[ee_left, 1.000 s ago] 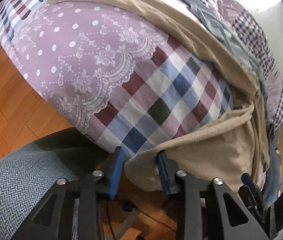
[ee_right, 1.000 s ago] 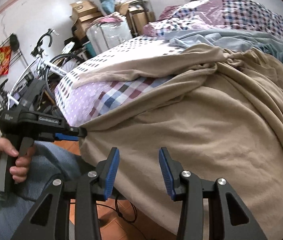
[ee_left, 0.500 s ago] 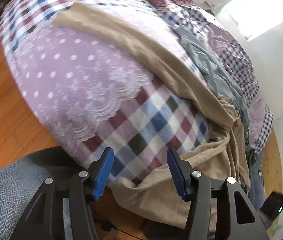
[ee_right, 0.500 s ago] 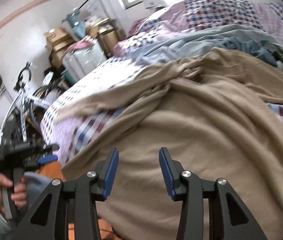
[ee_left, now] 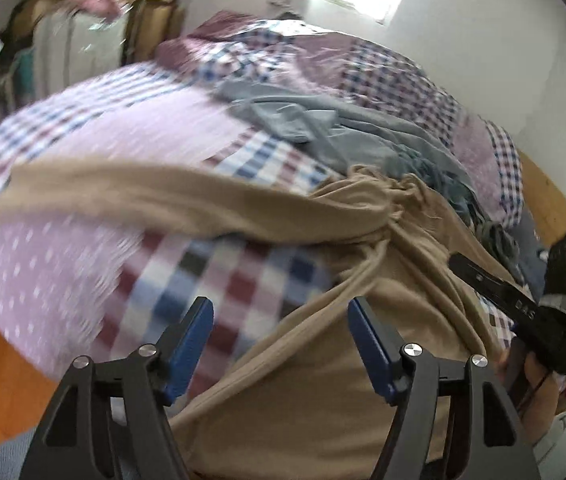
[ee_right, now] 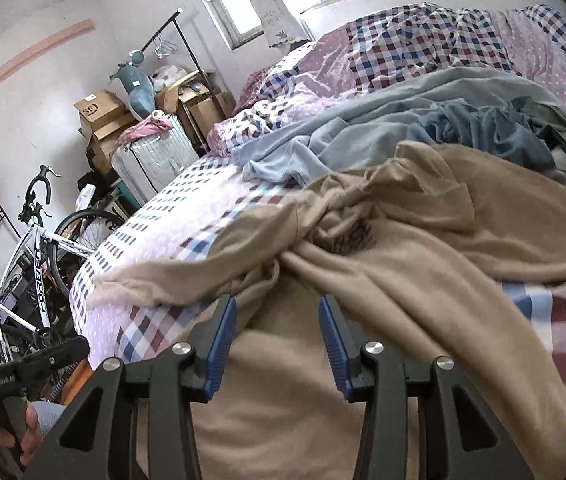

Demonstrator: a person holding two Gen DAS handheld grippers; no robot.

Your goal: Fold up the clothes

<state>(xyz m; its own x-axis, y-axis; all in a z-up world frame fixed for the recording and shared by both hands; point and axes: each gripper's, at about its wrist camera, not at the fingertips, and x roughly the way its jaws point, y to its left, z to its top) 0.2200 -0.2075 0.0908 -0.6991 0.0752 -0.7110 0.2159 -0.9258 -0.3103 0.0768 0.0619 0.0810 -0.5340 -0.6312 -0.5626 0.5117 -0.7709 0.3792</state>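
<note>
Clothes are still unfolded as far as can be seen. A tan garment [ee_right: 423, 280] is spread crumpled over the near side of the bed [ee_right: 155, 220], its body bunched into a knot of wrinkles at the middle and one long sleeve stretched away across the checked bedcover [ee_left: 243, 276]. No crease line or laid-over edge can be made out on it, so the folding itself is judged as barely begun; flattening is still needed first. Beyond the tan garment, farther up the bed, a pile of grey-blue clothes [ee_right: 383, 136] lies heaped and untouched, so most of the work is left.

Nothing is gripped by either tool. The left tool [ee_left: 281, 340] is held above the tan garment's near edge, its jaws opening and already wide, with no cloth pinched between them. The right tool [ee_right: 277, 336] is held over the same garment with its jaws moderately parted and empty.
</note>
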